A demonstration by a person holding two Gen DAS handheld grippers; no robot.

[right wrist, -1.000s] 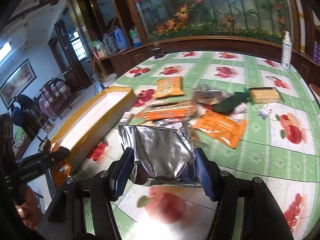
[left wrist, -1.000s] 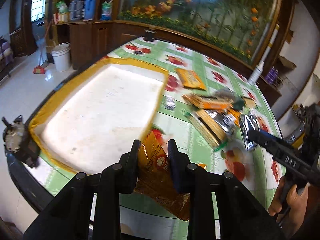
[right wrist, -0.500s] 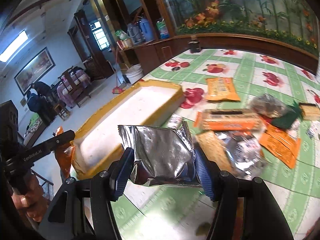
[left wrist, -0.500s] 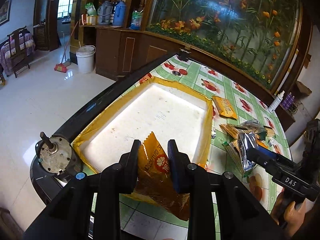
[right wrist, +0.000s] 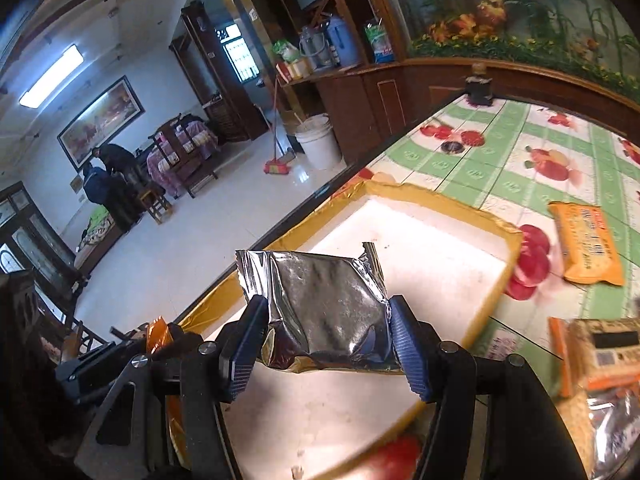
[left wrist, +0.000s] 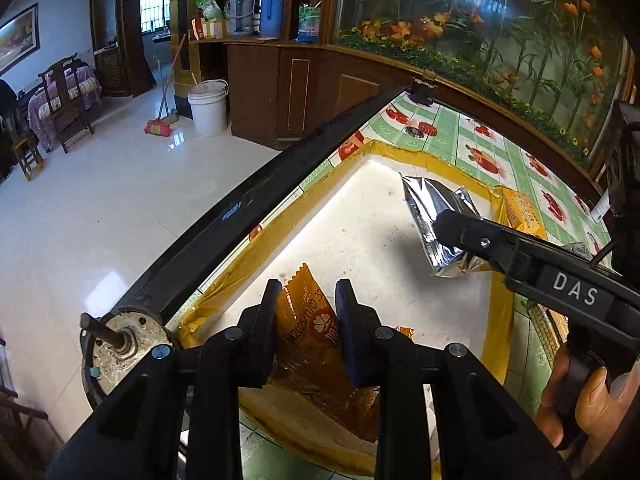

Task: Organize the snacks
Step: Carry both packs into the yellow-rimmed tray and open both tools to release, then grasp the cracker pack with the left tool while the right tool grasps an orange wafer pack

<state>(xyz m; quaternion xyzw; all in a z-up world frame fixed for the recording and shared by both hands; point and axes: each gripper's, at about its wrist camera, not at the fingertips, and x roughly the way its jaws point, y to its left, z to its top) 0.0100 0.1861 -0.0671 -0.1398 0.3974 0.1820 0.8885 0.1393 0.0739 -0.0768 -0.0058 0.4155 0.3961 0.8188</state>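
Observation:
My left gripper [left wrist: 306,308] is shut on an orange snack packet [left wrist: 310,320] and holds it over the near end of the white tray with yellow rim [left wrist: 496,320]. My right gripper [right wrist: 326,330] is shut on a silver foil packet [right wrist: 324,300], held above the tray [right wrist: 440,200]. The silver packet also shows in the left wrist view [left wrist: 438,220], with the right gripper [left wrist: 472,232] coming in from the right. The left gripper [right wrist: 160,344] with its orange packet shows at the lower left of the right wrist view.
An orange packet [right wrist: 586,242] lies on the fruit-patterned tablecloth [right wrist: 520,152] right of the tray. More snack packs [right wrist: 596,356] lie at the right edge. The table's dark edge [left wrist: 248,208] borders the tray on the left, with open floor beyond. A wooden cabinet [left wrist: 304,80] stands behind.
Both grippers have moved left from the snack pile to above the tray, each still holding its packet. The silver packet is now over the tray.

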